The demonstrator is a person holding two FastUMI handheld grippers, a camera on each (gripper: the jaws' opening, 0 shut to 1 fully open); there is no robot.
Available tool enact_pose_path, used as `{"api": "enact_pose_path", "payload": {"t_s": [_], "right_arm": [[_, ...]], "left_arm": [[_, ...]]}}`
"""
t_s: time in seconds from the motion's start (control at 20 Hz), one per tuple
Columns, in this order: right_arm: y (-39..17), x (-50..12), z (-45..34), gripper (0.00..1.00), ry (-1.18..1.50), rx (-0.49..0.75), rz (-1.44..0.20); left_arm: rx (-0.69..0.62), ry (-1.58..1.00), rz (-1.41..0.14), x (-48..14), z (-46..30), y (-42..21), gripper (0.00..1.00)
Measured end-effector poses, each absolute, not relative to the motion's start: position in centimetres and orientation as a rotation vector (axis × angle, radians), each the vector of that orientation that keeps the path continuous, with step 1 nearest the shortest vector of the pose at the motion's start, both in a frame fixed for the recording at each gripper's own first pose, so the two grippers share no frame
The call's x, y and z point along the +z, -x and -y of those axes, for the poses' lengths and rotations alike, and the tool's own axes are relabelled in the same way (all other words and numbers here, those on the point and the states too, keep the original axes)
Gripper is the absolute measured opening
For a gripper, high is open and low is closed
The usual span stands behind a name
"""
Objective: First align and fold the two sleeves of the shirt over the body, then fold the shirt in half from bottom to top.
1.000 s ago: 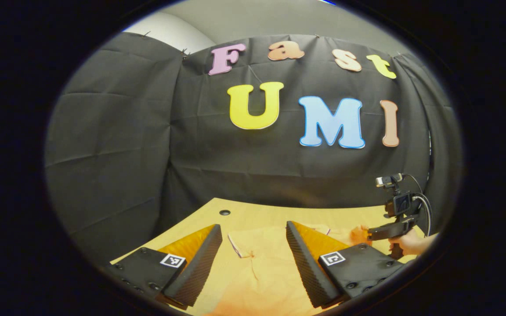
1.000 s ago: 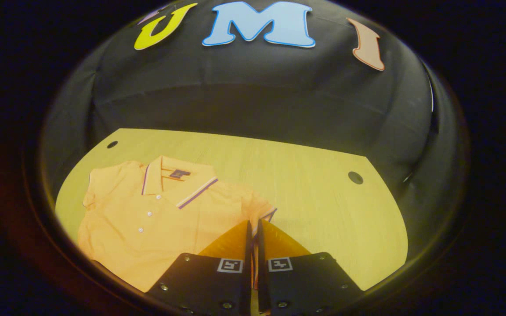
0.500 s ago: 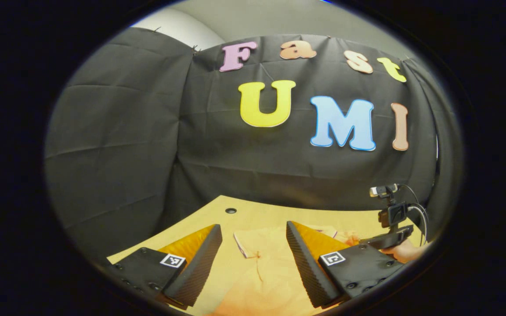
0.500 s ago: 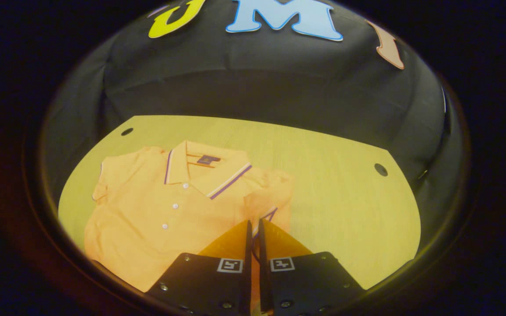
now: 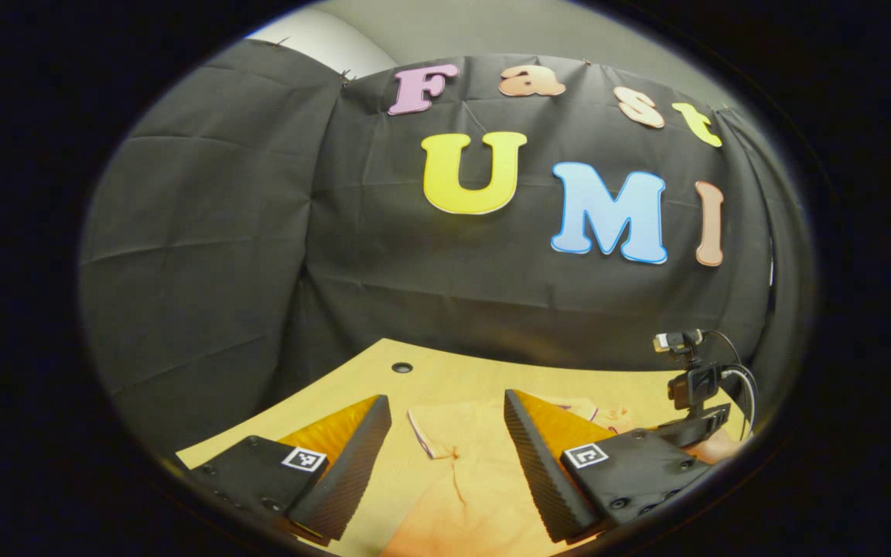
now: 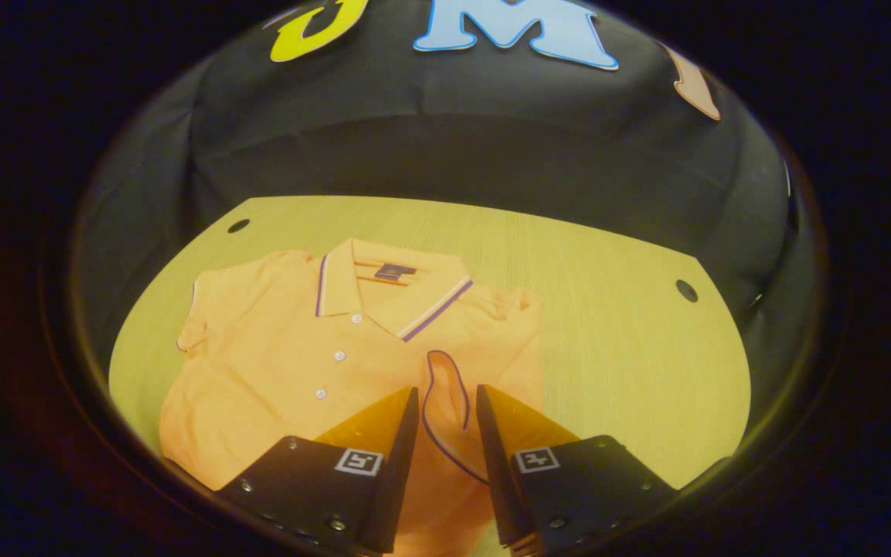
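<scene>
Now the right claw (image 6: 447, 402) stands with its wedge-shaped fingers parted, the purple-edged cuff of the right sleeve (image 6: 445, 387) lying loose between them, folded over the body of the orange polo shirt (image 6: 298, 363). That soft knit shirt lies flat on the pale wood-grain counter (image 6: 608, 340), striped collar away from the claw. Meanwhile the left claw (image 5: 445, 433), its ribbed fingers wide apart, hovers above the left sleeve (image 5: 434, 429).
</scene>
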State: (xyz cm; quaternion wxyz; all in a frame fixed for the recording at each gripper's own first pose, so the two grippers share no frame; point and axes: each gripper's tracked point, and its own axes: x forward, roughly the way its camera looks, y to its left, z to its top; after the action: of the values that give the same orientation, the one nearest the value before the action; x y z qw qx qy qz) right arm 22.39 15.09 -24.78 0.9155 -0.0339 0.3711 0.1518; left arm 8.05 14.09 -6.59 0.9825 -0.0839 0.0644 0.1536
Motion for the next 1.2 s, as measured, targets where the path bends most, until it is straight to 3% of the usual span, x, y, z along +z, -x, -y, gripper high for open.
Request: {"api": "enact_pose_path", "payload": {"t_s": [0.05, 0.1, 0.15, 0.3, 0.45, 0.9, 1.2], "right_arm": [[-22.2, -24.3, -15.1, 0.46, 0.064, 0.316, -0.755], [-21.7, -23.5, -15.1, 0.58, 0.061, 0.310, -0.745], [-21.5, -22.7, -15.0, 0.60, 0.054, 0.304, -0.731], [-20.6, -20.1, -14.9, 0.81, 0.041, 0.290, -0.677], [-19.3, -16.6, -14.8, 0.91, 0.036, 0.265, -0.598], [-13.4, -7.6, -14.8, 0.94, 0.029, 0.207, -0.423], [-9.7, -5.1, -14.4, 0.94, 0.041, 0.220, -0.385]], "left_arm": [[0.298, 0.168, -0.132, -6.7, -14.1, -8.5, 0.95], [0.288, 0.164, -0.137, -7.1, -14.2, -8.8, 0.95], [0.278, 0.160, -0.140, -7.4, -14.4, -9.4, 0.95], [0.251, 0.159, -0.152, -8.5, -15.2, -11.1, 0.96], [0.228, 0.157, -0.176, -10.1, -16.1, -13.2, 0.95], [0.216, 0.164, -0.299, -17.3, -19.8, -20.4, 0.95], [0.260, 0.224, -0.390, -23.4, -21.9, -24.8, 0.95]]}}
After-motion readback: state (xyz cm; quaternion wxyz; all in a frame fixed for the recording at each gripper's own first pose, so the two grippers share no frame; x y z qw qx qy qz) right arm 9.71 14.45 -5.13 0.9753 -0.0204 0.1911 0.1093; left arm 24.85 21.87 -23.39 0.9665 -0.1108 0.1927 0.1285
